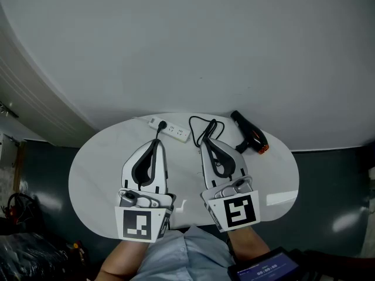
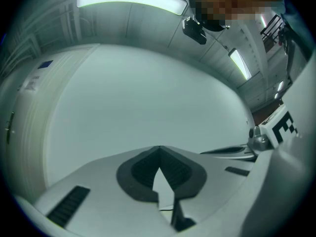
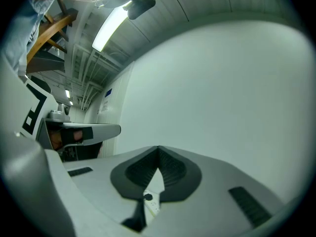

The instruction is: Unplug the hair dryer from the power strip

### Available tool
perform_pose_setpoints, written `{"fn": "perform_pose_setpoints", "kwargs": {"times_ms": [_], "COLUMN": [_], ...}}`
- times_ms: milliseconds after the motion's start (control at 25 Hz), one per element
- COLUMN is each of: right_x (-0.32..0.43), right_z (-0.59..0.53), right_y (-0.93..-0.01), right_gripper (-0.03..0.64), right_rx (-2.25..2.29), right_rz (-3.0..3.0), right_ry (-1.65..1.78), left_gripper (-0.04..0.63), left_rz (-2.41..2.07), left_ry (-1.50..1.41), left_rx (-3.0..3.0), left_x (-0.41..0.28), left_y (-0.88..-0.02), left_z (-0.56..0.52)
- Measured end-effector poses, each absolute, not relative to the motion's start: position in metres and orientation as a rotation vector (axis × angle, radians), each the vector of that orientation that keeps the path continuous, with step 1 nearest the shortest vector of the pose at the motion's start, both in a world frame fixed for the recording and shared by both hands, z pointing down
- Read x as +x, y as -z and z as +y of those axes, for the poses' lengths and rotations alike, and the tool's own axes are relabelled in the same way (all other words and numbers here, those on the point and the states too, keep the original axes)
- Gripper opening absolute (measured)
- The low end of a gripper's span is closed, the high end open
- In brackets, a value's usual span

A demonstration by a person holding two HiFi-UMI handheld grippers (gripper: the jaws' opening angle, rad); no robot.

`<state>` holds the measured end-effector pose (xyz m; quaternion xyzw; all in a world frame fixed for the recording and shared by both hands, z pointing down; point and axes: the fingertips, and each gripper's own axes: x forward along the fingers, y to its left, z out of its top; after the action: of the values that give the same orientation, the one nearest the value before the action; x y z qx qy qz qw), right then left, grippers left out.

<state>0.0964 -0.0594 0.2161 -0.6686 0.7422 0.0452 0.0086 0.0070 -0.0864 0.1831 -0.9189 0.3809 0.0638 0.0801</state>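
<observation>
A white power strip [image 1: 170, 129] lies at the far side of the white oval table [image 1: 94, 174], with a black plug [image 1: 162, 124] seated in it. A black cord [image 1: 204, 127] loops from there to the black hair dryer [image 1: 249, 133], which lies at the far right with its orange-tipped nozzle toward me. My left gripper [image 1: 157, 143] is shut and empty, held above the table just short of the strip. My right gripper [image 1: 205, 140] is also shut and empty, over the cord loop. In the right gripper view the strip [image 3: 154, 202] shows below the closed jaws.
The table is ringed by dark floor, with a curved white wall [image 1: 193, 40] behind it. Dark clutter sits on the floor at the lower left [image 1: 23, 239]. A tablet-like screen [image 1: 266, 269] is at the lower right by my body.
</observation>
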Motion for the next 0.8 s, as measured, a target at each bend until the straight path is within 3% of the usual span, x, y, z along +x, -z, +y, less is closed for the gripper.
{"fn": "perform_pose_setpoints", "kwargs": {"times_ms": [800], "right_x": [0.094], "right_z": [-0.065], "right_y": [-0.194], "right_gripper": [0.000], "right_rx": [-2.028], "right_rz": [2.227], "right_ry": [-0.176], "left_gripper": [-0.002], "left_rz": [1.163], "left_ry": [-0.159], "left_rx": [-2.775], "left_x": [0.007], "left_y": [-0.186], "left_z": [-0.091]}}
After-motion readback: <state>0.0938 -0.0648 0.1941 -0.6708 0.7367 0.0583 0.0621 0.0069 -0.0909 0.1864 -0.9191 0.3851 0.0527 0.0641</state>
